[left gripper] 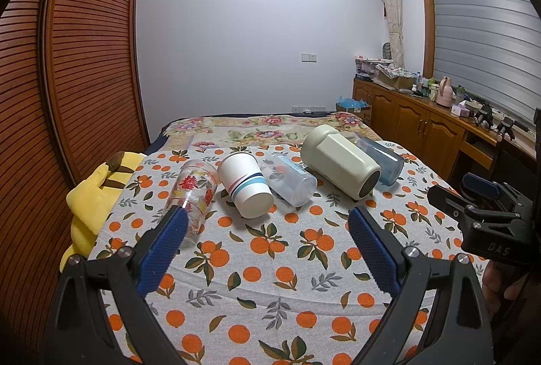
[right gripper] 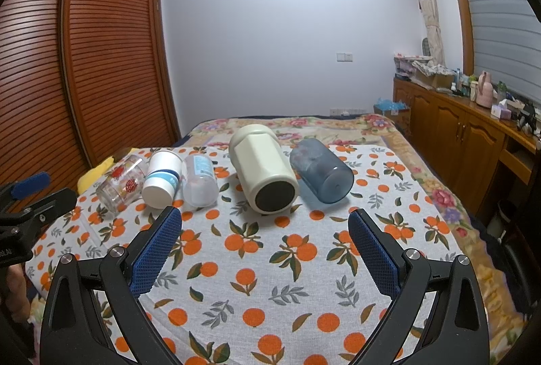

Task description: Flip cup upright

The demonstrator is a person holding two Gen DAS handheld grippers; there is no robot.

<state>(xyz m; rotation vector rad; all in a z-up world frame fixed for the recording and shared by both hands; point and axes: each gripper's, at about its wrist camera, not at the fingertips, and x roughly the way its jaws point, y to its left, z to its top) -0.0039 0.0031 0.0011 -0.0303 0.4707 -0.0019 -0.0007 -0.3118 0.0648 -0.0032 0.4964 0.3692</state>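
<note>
Left wrist view: the left gripper (left gripper: 267, 219) hovers with fingers spread wide and empty; its left fingertip overlaps the printed glass cup (left gripper: 192, 196), lying on its side. The round cups could roll on the soft orange-print cloth (left gripper: 270, 280).

Right wrist view: the right gripper (right gripper: 265, 223), also spread and empty, faces the cream cup (right gripper: 262, 168) and blue cup (right gripper: 321, 170), both toppled just ahead. Wooden wardrobe (right gripper: 101, 43) to its left.
</note>
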